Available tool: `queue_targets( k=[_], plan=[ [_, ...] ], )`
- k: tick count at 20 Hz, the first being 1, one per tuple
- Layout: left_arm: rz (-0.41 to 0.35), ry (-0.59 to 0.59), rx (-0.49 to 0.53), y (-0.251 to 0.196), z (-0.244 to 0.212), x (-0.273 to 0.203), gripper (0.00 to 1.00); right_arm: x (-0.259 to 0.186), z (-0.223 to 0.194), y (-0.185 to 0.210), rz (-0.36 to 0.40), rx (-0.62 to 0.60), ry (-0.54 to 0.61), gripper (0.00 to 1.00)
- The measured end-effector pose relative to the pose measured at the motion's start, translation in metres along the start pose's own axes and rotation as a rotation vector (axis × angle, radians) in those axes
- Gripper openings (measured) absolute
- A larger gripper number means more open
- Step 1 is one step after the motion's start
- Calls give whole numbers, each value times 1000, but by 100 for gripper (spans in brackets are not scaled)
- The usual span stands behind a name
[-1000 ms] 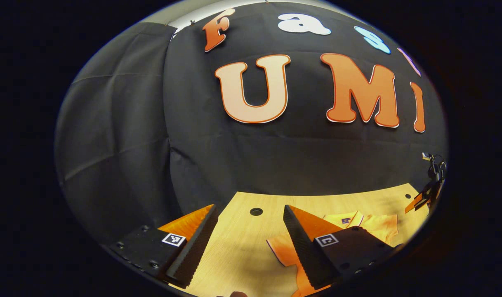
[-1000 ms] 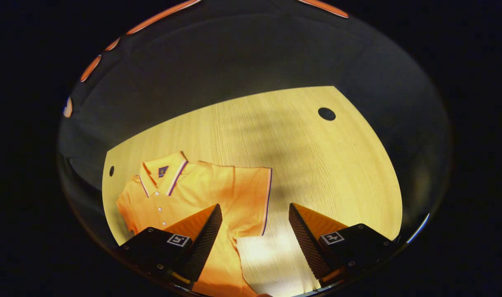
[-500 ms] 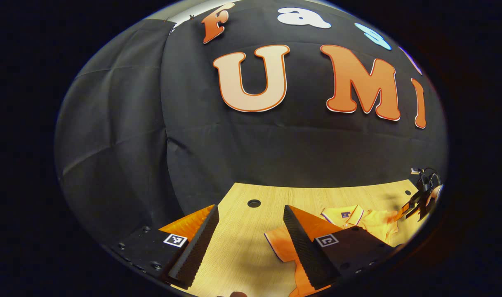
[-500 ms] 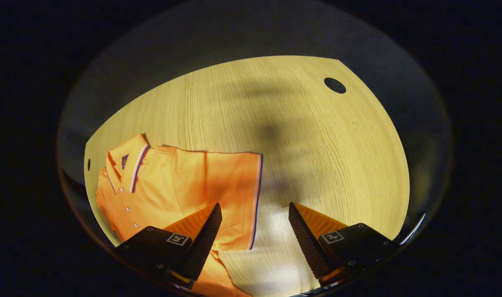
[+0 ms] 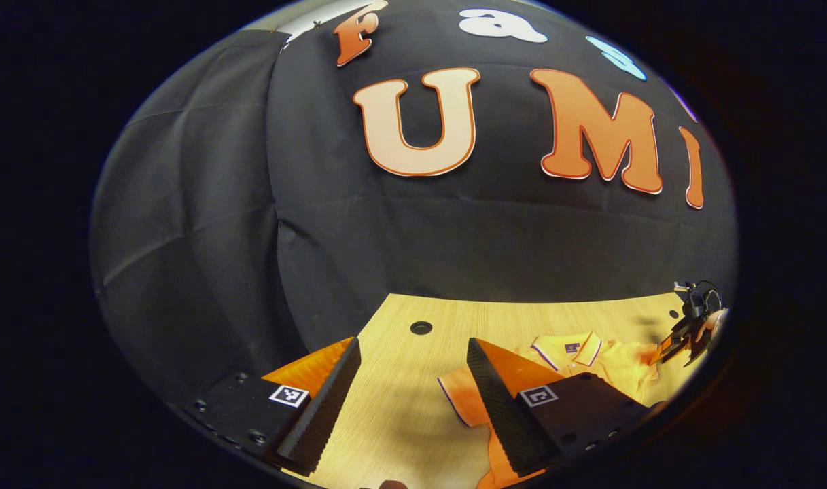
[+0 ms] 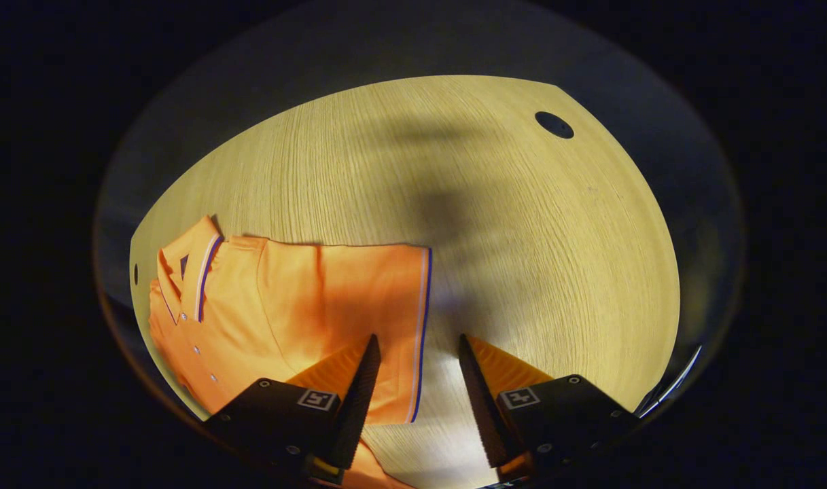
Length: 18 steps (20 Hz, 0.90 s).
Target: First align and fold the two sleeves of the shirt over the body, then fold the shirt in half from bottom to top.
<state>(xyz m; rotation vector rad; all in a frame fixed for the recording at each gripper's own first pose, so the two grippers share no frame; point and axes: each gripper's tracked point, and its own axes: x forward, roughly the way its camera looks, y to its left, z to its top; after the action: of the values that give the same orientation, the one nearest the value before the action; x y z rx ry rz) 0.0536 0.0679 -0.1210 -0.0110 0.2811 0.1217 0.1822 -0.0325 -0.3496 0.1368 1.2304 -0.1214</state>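
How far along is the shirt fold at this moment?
Nothing looks folded yet: the orange shirt lies flat on the table with its sleeve spread out to the side. In hand: the right gripper, jaws open, straddles that sleeve's striped cuff edge without pinching it. The left gripper is open beside the other sleeve. Left: both sleeve folds, then the bottom-to-top fold.

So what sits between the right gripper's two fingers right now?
In the right gripper view, the right gripper is open, straddling the sleeve's striped cuff edge of the orange shirt; beside it lies bare wooden table.
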Motion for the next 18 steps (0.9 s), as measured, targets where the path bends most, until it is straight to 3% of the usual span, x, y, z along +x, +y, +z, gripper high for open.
queue_targets(
  k=[2,3,4,5,6,7,18],
  plan=[
    [-7,3,-6,-2,-3,-1,97,2,-3,5,11,-4,-5,51],
    [-10,5,-9,-1,-3,-2,96,2,-2,6,28,3,-5,30],
    [-12,6,-10,-1,-3,-2,96,0,-1,6,39,6,-14,25],
    [-12,6,-12,0,-4,-3,97,-2,0,2,44,4,-27,8],
    [-11,7,-12,0,-5,-3,96,-4,3,4,66,40,-37,8],
    [-11,9,-12,2,-5,-4,96,-3,2,7,75,52,-35,1],
    [-26,-22,-24,21,0,-13,96,-70,12,37,69,-62,-179,1]
  ],
)
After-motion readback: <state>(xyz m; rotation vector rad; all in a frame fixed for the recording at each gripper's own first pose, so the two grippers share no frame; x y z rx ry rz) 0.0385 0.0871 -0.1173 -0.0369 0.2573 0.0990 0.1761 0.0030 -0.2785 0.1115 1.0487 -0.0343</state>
